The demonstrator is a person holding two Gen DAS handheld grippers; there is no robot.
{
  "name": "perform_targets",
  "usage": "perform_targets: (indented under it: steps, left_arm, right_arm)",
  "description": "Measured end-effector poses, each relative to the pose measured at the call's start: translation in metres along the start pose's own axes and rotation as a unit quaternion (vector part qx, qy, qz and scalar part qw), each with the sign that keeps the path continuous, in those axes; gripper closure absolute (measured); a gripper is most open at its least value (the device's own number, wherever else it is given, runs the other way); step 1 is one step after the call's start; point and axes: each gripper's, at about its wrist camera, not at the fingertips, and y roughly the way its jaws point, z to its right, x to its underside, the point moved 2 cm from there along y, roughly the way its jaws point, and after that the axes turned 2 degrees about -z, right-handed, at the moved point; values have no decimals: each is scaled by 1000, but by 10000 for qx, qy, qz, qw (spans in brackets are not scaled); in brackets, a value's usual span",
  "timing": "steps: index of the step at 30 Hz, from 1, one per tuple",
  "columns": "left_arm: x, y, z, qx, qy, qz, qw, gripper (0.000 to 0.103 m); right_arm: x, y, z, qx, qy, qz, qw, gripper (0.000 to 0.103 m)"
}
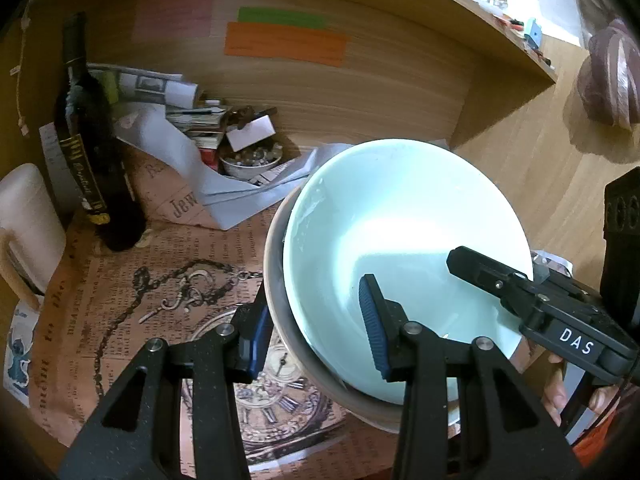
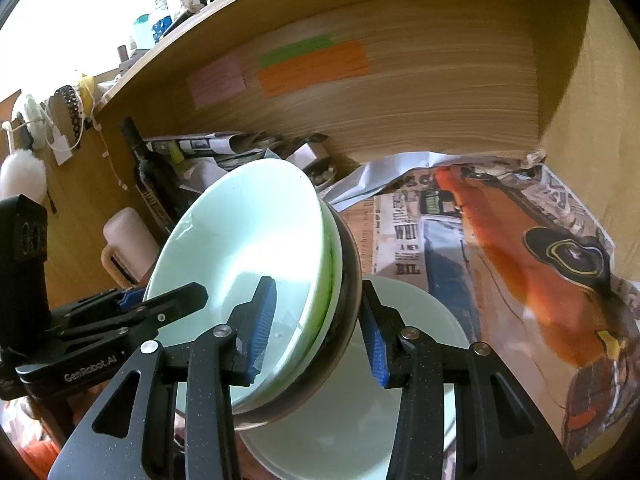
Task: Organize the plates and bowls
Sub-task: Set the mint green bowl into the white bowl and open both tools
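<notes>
Both tools are applied to one tilted stack of bowls [image 1: 400, 248], held clear of the tabletop [image 1: 520, 168]. Left tool [image 1: 316, 332]: the near-left rim of the stack is straddled, one pad outside the grey outer wall, the other inside the pale bowl; a grasp on the rim is indicated, though contact at the outer pad cannot be confirmed. Right tool [image 2: 316, 328]: the opposite rim is pinched likewise, one pad inside the pale bowl, the other against the dark outer wall.

The decisive relation is read in the right wrist view: a plate [image 2: 420, 320] lies flat directly beneath the raised stack, just below the right tool, so lowering is judged to be the coming move. The stack's opening is tipped toward the left tool; levelling would be needed first.

Count: at least three nested bowls are judged from the edges seen (pale, green-edged, dark or grey outermost); one plate below, perhaps with another under it; one bottle [image 1: 86, 136] and one mug [image 1: 28, 224] stand toward the tabletop's left edge.
</notes>
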Motion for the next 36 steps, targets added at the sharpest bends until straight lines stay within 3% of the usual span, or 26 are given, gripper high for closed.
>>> perform_targets:
  steps: [16, 36]
  left_arm:
    - [3, 1, 21, 201, 175, -73, 9996, 61]
    - [12, 29, 29, 336, 185, -546, 9978, 61]
  right_arm:
    - [12, -13, 20, 162, 212, -42, 9996, 65]
    - [24, -2, 37, 323, 445, -353, 9979, 65]
